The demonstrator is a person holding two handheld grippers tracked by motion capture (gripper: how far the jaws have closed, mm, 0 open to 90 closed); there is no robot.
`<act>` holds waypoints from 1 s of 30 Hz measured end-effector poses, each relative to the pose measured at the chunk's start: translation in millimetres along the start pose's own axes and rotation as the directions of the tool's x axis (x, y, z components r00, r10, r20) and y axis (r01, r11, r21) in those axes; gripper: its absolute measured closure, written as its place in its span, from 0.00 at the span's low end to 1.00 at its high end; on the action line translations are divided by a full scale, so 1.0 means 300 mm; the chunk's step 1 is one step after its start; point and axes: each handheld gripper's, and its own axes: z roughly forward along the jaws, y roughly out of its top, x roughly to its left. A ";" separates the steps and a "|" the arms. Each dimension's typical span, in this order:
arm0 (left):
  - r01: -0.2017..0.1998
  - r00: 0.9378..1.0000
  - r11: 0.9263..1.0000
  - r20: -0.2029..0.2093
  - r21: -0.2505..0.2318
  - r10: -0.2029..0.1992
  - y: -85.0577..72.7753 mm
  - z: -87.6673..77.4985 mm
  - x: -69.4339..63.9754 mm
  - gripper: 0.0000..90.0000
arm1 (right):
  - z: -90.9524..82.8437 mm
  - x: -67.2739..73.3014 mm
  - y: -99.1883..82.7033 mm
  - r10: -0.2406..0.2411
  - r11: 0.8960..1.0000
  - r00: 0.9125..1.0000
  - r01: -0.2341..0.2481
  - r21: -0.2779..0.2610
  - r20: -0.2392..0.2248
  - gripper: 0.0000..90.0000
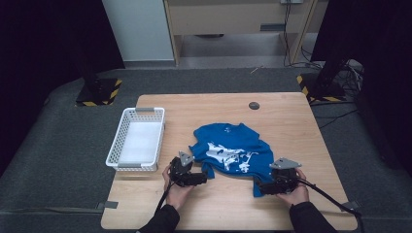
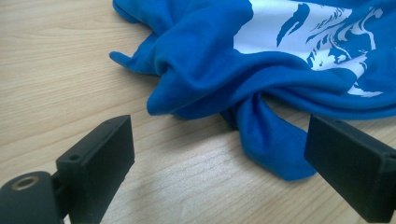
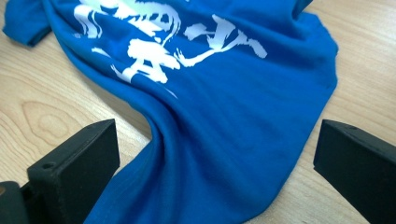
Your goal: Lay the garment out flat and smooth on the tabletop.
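White basket point(image 1: 136, 139) sits at the left side of the table point(image 1: 291, 126), long side running away from the person, looks empty, just a pale bare bottom; likely the drop-off for the shirt, though that is a guess from how close it stands. Left gripper point(image 1: 200, 179) is held just right of the basket's near end, low over the wood, pointing at the near left edge of the blue t-shirt point(image 1: 232, 150). In the left gripper view the jaws are spread wide with nothing between them but bare wood, and a twisted fold of the t-shirt point(image 2: 261, 88) lies just ahead, its tip near the right jaw, not touching that I can tell. Shirt lies crumpled in the middle of the table, white print facing up, well right of the basket, not in it. Right gripper point(image 1: 263, 186) is at the near right corner of the cloth, held low and aimed inward. In the right gripper view the jaws are also spread wide and the t-shirt point(image 3: 224, 140) runs between and under them, not pinched yet. Both hands set at opposite near corners, probably to grab and spread or fold. Small dark disc point(image 1: 253, 105) at the far edge, unrelated.
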 end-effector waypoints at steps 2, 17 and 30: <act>0.002 1.000 1.000 -0.001 0.000 -0.002 0.000 0.008 -0.001 0.09 | 0.005 0.001 -0.002 -0.002 1.000 1.000 0.002 0.012 0.001 0.01; -0.041 0.998 0.999 -0.036 0.032 0.042 -0.010 0.054 -0.006 0.09 | 0.029 0.008 -0.016 -0.041 0.997 0.999 0.040 0.060 0.017 0.01; -0.076 0.995 0.995 -0.057 0.062 0.080 -0.020 0.066 -0.007 0.08 | 0.039 0.011 -0.025 -0.078 0.993 0.996 0.074 0.092 0.039 0.01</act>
